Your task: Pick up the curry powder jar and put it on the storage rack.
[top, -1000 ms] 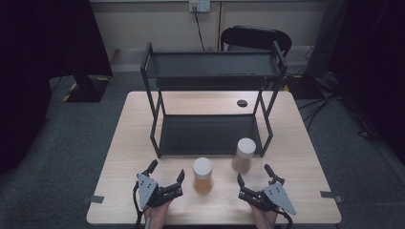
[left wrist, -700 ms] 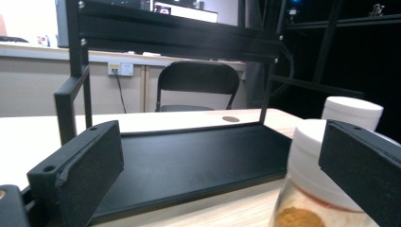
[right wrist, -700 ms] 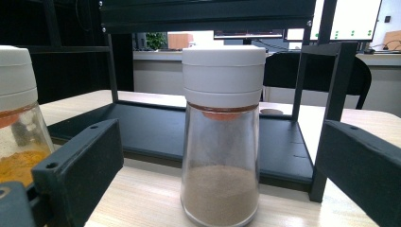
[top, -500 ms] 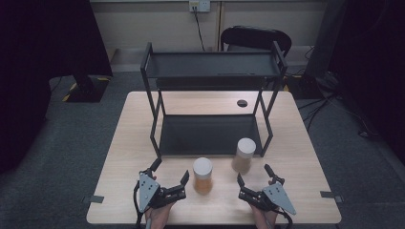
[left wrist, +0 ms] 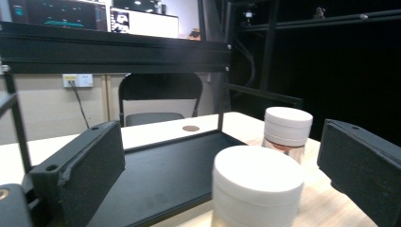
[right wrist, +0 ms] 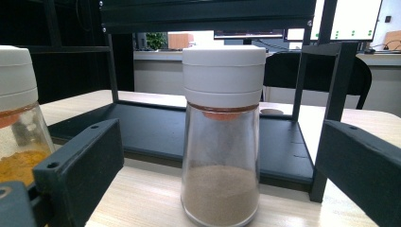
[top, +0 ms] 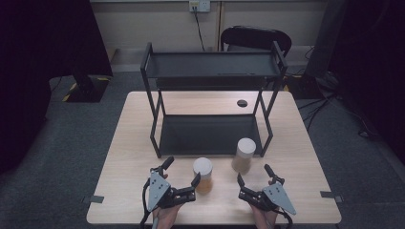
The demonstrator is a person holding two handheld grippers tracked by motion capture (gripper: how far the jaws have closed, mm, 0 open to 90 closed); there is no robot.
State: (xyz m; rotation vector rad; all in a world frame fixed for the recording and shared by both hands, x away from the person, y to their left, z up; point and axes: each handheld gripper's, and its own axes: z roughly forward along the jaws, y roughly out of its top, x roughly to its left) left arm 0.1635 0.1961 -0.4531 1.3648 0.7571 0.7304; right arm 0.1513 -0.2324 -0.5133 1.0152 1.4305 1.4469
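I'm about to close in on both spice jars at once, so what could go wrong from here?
1. The left jar and the right jar are tall, narrow and glass, so a jaw that meets one off-centre could tip it.
2. The right jar stands right beside the shelf's front post, so the right gripper, open, may catch it.
3. The left gripper, open, has one jaw near the left jar's lid and may nudge it.
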